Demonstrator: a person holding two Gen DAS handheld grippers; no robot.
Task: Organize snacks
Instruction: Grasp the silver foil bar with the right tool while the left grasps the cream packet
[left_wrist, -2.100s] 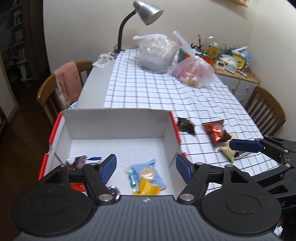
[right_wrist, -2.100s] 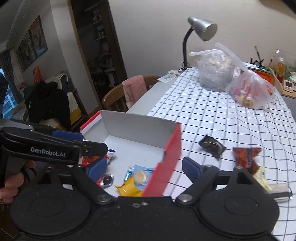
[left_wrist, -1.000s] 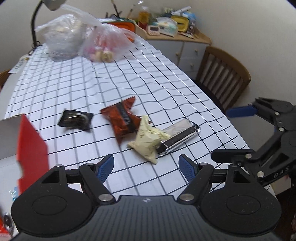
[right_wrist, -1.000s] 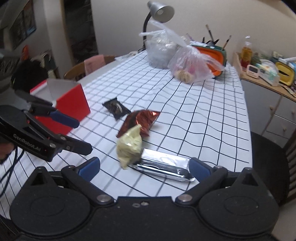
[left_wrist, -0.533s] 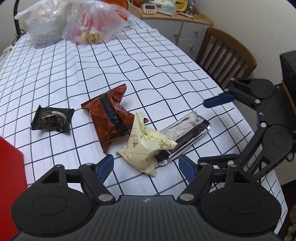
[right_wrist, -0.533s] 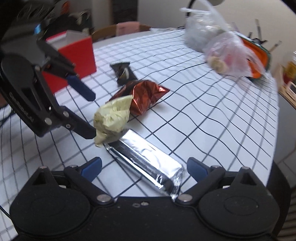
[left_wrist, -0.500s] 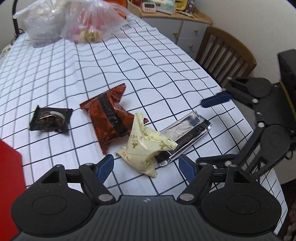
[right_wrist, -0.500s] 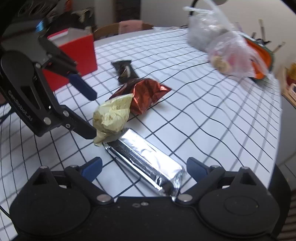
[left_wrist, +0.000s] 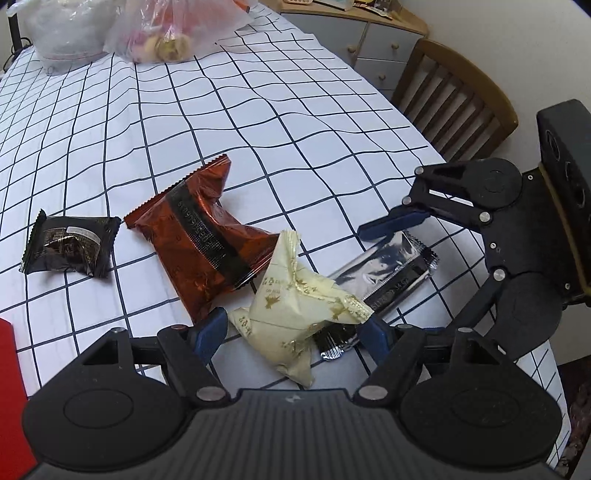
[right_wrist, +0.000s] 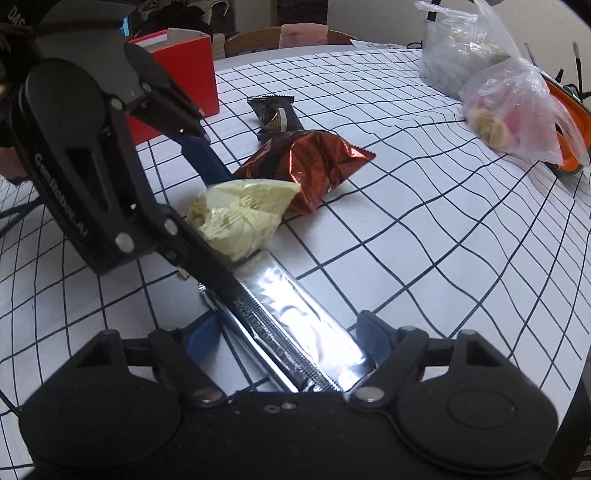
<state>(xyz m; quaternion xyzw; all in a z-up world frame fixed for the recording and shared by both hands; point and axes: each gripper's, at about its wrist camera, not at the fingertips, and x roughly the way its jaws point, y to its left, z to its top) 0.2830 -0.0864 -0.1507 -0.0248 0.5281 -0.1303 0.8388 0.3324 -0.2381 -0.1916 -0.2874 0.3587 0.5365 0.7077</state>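
Your table (left_wrist: 303, 122) in its checked cloth carries four loose snacks. Your left gripper (left_wrist: 291, 330) tilts down with its jaws open around the cream pack (left_wrist: 295, 306), pads not pressing it. Your right gripper (right_wrist: 291, 338) tilts down over the silver bar (right_wrist: 291, 314), jaws closing with the bar between them; its near end is hidden. The red pack (left_wrist: 207, 236) and black pack (left_wrist: 68, 247) lie beyond. The red box (right_wrist: 173, 70) stands farther off, its contents unseen.

The yellow snack bag (left_wrist: 295, 314) covers one end of the silver bar (left_wrist: 388, 269), the red box (left_wrist: 9, 387) is cut off at the edge, and tiny wrapper words can't be read
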